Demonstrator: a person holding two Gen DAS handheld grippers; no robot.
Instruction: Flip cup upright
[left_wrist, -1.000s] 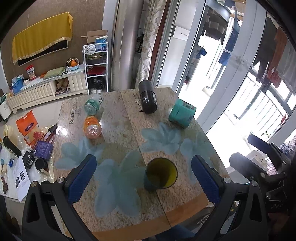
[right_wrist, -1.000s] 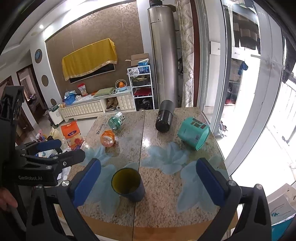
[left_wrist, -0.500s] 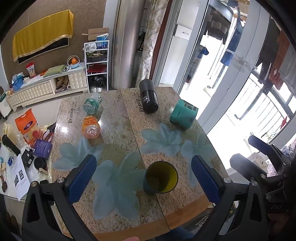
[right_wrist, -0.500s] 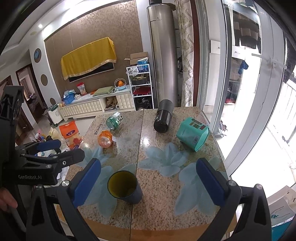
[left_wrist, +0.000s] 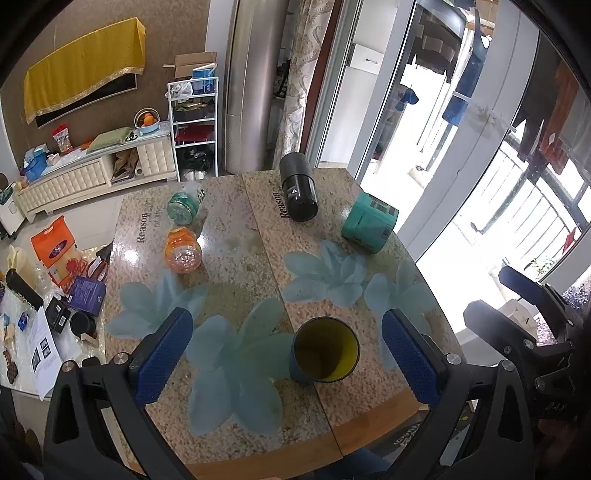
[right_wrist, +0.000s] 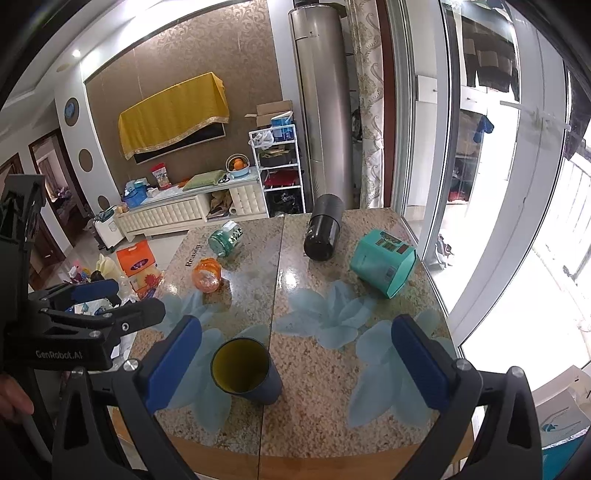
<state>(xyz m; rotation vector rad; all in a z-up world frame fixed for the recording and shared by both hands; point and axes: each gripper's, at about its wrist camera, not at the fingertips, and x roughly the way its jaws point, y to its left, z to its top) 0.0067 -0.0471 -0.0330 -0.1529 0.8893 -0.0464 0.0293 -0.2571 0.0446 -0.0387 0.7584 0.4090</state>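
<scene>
A dark blue cup with a yellow inside (left_wrist: 325, 350) stands upright, mouth up, near the front edge of the stone table (left_wrist: 236, 258). It also shows in the right wrist view (right_wrist: 243, 369). My left gripper (left_wrist: 288, 354) is open and empty, held above and in front of the cup. My right gripper (right_wrist: 295, 365) is open and empty, with the cup between its blue pads but lower and farther. Each gripper shows at the edge of the other's view.
Lying on their sides farther back are a black flask (left_wrist: 297, 186), a teal canister (left_wrist: 369, 221), an orange jar (left_wrist: 183, 247) and a green jar (left_wrist: 183, 206). Glass doors stand to the right. Clutter covers the floor (left_wrist: 55, 295) at left.
Both grippers have drawn back and up slightly, so the cup sits lower in both views. The cup and the other objects have not moved.
</scene>
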